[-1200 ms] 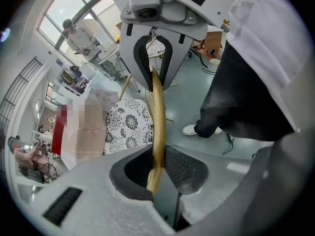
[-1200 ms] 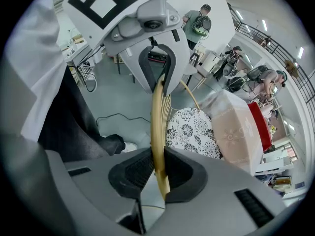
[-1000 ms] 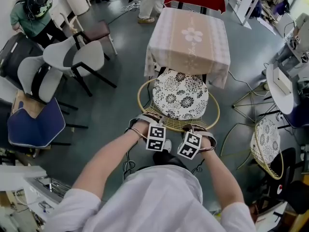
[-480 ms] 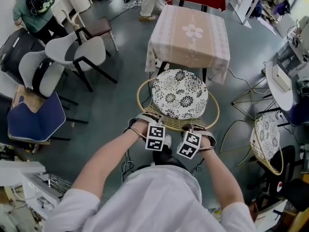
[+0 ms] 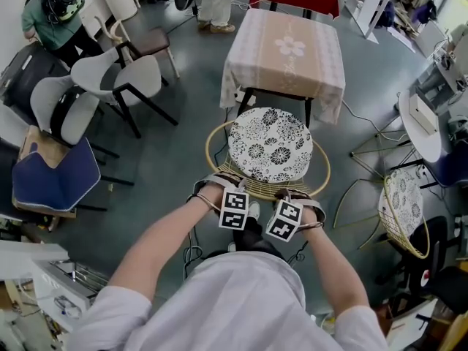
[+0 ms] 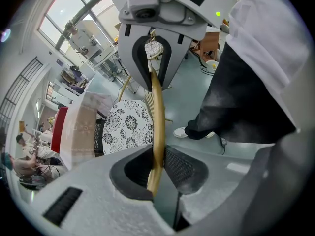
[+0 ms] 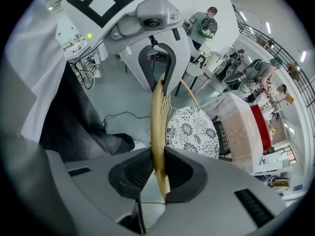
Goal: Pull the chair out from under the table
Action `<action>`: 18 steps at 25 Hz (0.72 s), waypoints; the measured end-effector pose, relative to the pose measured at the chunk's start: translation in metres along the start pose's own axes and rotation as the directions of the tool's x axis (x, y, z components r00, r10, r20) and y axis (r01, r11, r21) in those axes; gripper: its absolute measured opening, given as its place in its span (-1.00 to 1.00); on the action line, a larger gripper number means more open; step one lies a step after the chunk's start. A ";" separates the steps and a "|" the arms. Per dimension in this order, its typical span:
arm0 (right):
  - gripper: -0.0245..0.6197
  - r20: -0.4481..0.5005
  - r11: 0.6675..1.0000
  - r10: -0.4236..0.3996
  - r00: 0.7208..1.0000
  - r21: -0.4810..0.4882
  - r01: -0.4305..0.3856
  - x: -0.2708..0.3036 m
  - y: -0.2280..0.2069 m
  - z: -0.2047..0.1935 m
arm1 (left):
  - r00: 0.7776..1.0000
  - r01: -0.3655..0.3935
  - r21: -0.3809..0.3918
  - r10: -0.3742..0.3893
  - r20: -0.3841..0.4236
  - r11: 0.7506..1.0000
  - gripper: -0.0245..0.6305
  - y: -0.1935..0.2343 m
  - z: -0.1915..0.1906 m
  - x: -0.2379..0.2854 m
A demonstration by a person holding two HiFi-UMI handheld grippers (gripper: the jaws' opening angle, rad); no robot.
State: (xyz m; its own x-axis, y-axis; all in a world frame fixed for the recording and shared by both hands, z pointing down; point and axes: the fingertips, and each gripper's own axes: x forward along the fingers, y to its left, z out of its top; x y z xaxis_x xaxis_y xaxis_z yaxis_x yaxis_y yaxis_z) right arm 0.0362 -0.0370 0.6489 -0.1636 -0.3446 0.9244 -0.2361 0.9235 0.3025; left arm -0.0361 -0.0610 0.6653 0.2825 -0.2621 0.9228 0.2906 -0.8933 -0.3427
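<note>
looking down in the head view, the jaw tips of both grippers are hidden beneath their marker cubes and the person's hands, and the legs of the chair [image 5: 252, 183] are covered by its seat. the left gripper [image 5: 221, 187] and right gripper [image 5: 298, 196] sit near each other on the chair's near arc. in the left gripper view, the left gripper [image 6: 156, 167] pinches the rattan rim [image 6: 157, 107], with a pad touching each side. in the right gripper view, the right gripper [image 7: 158, 170] is clamped on the rim [image 7: 158, 117] likewise. the patterned cushion [image 5: 270, 143] lies just clear of the near edge of the table [image 5: 256, 64]. a second ago the cushion overlapped that edge; now two dark table legs [image 5: 244, 102] show between them.
</note>
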 end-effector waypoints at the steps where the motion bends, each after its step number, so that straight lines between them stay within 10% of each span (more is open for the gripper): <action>1: -0.78 0.000 1.000 0.000 1.000 0.000 0.000 -0.001 0.003 0.000 | 1.000 -0.001 -0.001 0.001 -0.002 1.000 -0.72 -0.003 0.000 -0.001; 18: -0.78 -0.001 1.000 -0.006 1.000 -0.007 0.006 -0.015 0.044 0.000 | 1.000 -0.018 -0.022 0.018 -0.010 1.000 -0.71 -0.042 0.010 -0.014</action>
State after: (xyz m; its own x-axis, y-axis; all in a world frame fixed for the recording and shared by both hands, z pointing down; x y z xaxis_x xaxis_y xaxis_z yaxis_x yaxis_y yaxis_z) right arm 0.0280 0.0093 0.6483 -0.1614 -0.3501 0.9227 -0.2300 0.9225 0.3098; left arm -0.0434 -0.0159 0.6651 0.2785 -0.2815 0.9182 0.2653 -0.8963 -0.3553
